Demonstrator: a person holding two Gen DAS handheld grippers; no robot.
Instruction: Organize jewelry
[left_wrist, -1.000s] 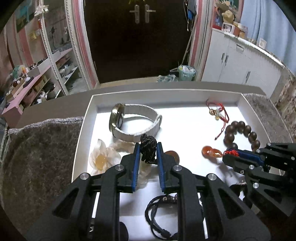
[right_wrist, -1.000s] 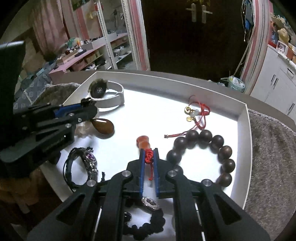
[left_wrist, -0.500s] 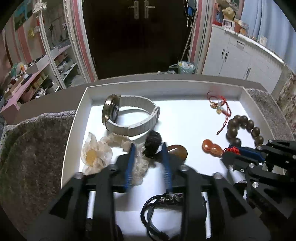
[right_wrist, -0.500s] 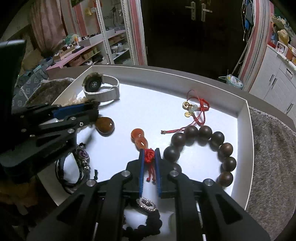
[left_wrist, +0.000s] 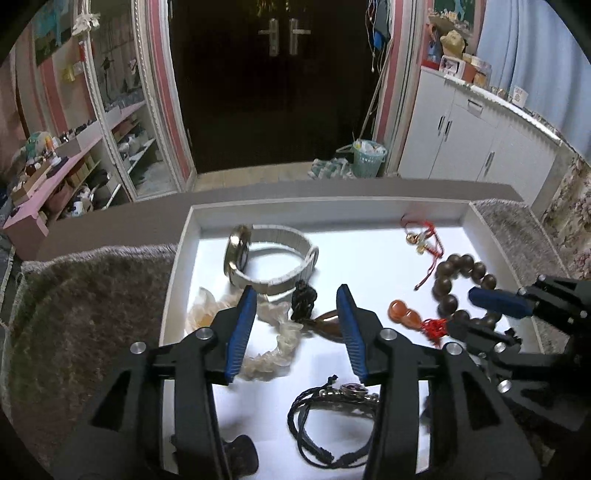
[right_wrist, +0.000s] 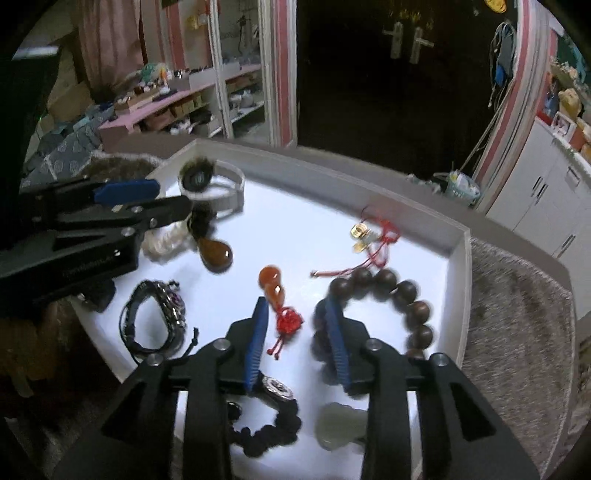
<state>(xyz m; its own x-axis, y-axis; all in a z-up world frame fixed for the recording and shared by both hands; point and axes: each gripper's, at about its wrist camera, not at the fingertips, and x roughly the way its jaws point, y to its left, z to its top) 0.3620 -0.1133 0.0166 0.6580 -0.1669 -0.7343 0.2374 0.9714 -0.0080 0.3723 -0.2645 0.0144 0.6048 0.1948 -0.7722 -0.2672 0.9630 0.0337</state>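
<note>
A white tray (left_wrist: 177, 266) holds the jewelry. My left gripper (left_wrist: 295, 295) hovers over the black knot (left_wrist: 303, 301) of an amber drop pendant (left_wrist: 327, 325). Its jaws are opening and the pads stand clear of the knot, which lies on the tray. My right gripper (right_wrist: 293, 304) is also opening. The red tassel (right_wrist: 290, 319) of the orange gourd pendant (right_wrist: 273, 284) lies loose between its blue pads. A white-strap watch (left_wrist: 266, 258) sits behind the left gripper. A brown wooden bead bracelet (right_wrist: 402, 291) touches the right gripper's right finger.
Also on the tray are a clear crystal bracelet (left_wrist: 273, 354), a black cord bracelet (left_wrist: 332, 417), a red string charm (left_wrist: 421, 236), a black bead bracelet (right_wrist: 269, 417) and a pale jade piece (right_wrist: 338, 424). Grey fuzzy cloth (left_wrist: 92, 295) surrounds the tray.
Both grippers have opened. The left let go of the black knot and the right let go of the red tassel. Both have drawn back and up a little from the tray.
</note>
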